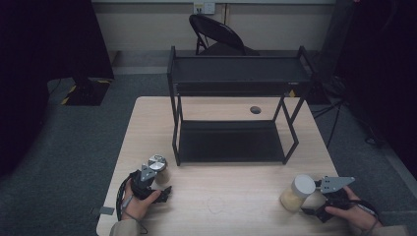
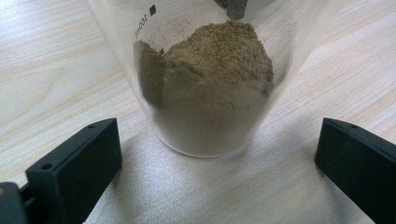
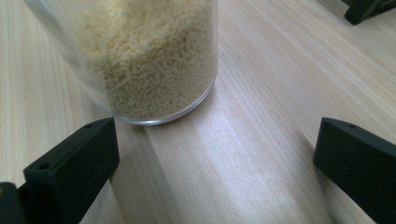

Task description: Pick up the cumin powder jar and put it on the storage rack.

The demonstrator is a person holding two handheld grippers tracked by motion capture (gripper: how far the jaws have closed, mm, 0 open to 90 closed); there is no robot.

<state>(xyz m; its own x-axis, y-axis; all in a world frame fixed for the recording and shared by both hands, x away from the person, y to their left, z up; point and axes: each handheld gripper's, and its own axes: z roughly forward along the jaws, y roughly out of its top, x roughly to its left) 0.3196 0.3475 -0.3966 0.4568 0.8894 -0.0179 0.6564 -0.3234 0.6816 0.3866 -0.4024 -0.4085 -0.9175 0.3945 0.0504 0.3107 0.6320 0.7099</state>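
Observation:
A clear jar of brown powder stands on the wooden table just ahead of my left gripper. Its black jaws stand wide apart, one on each side of the jar's base, and touch nothing. From above, this jar sits at the front left with the left gripper right behind it. A second clear jar holds pale yellow grains; my right gripper is open in front of it, the jar nearer its left jaw. Seen from above, that white-lidded jar is at the front right beside the right gripper.
A black two-tier metal rack stands on the far half of the table, both shelves bare. A round cable hole lies under it. A black folding chair stands behind the table.

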